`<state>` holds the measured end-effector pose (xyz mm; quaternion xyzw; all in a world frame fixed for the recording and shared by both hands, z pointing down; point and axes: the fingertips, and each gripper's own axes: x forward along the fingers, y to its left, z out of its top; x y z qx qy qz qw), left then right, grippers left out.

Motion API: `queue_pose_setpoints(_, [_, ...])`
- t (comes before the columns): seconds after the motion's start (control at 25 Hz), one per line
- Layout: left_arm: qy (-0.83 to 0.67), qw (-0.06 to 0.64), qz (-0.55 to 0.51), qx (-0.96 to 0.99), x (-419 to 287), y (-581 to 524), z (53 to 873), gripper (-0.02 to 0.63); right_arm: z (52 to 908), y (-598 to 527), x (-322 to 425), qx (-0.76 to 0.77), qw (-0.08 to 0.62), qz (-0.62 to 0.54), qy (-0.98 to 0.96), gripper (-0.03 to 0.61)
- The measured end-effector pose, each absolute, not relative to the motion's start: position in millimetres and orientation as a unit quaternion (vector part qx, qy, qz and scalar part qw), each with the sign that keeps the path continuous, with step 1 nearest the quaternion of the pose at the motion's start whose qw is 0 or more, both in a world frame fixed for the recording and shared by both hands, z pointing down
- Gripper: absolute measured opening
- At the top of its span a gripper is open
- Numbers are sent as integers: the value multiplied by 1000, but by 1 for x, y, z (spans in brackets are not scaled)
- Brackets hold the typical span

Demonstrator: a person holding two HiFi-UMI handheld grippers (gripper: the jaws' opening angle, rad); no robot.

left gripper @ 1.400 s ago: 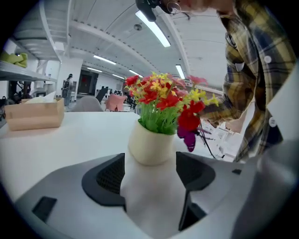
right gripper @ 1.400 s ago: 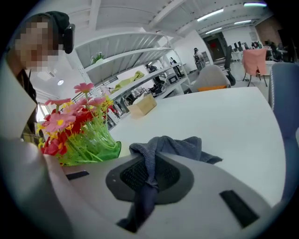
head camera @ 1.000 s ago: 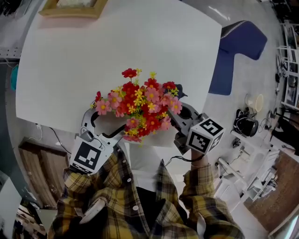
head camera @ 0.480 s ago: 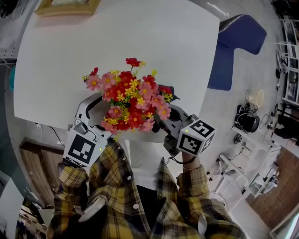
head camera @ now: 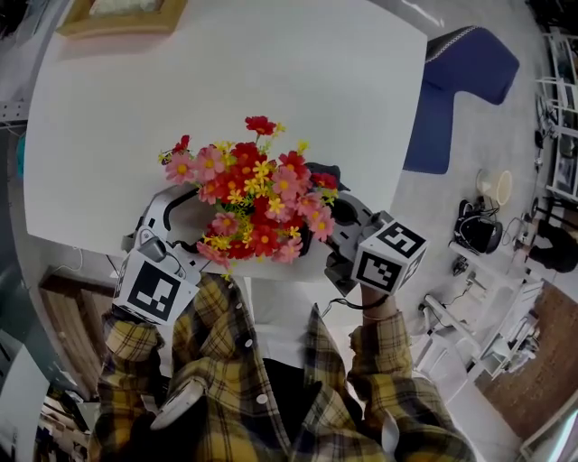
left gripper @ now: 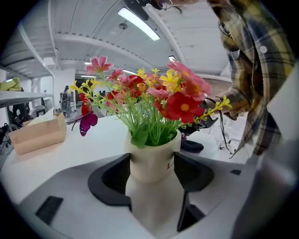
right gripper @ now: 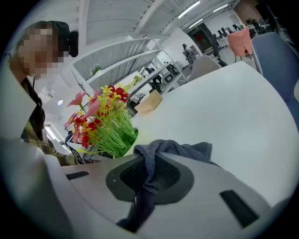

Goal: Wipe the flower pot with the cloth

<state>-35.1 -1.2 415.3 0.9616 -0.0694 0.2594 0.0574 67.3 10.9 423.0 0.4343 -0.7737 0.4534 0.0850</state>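
A cream flower pot [left gripper: 154, 151] with red, pink and yellow flowers [head camera: 257, 198] sits between the black pads of my left gripper [left gripper: 153, 164]. Its jaws are closing, and both pads press on the pot's sides. In the head view the bouquet hides the pot and the tips of the left gripper [head camera: 185, 217], just over the near edge of the white table [head camera: 226, 72]. My right gripper [right gripper: 149, 172] is shut on a dark grey-blue cloth [right gripper: 173, 151] that bunches over its jaws. The right gripper [head camera: 348, 203] is just right of the flowers, and the cloth [head camera: 332, 171] peeks out beside them.
A shallow wooden box [head camera: 117, 13] stands at the table's far left corner and also shows as the wooden box [left gripper: 35, 135]. A purple butterfly ornament [left gripper: 88, 122] sticks out of the bouquet. A blue chair [head camera: 461, 81] is beyond the table's right edge.
The bouquet and the left gripper have shifted a little to the left and rolled. The right gripper has stayed beside the flowers with the cloth in it.
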Motion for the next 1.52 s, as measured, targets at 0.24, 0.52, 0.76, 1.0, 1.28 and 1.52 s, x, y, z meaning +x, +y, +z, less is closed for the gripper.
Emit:
queue_pose_setpoints(0.24, [-70, 47, 252, 964, -39, 4, 407, 278, 408, 0, 73, 439, 100, 431, -782, 11])
queue_pose_setpoints(0.52, [-64, 38, 251, 965, -39, -1, 399, 278, 401, -17, 76, 419, 119, 417, -798, 11])
queue_pose_setpoints(0.76, [-52, 38, 252, 966, -36, -9, 404, 278, 406, -45, 75, 368, 146, 401, -826, 11])
queue_pose_setpoints(1.0, [-15, 36, 256, 966, -16, -23, 409, 278, 410, -78, 78, 281, 181, 385, -860, 11])
queue_pose_setpoints(1.28, [71, 10, 274, 959, -5, -33, 410, 278, 410, -99, 63, 195, 213, 370, -883, 11])
queue_pose_setpoints(1.52, [149, -21, 284, 947, -2, -32, 412, 279, 413, -104, 52, 174, 223, 374, -883, 11])
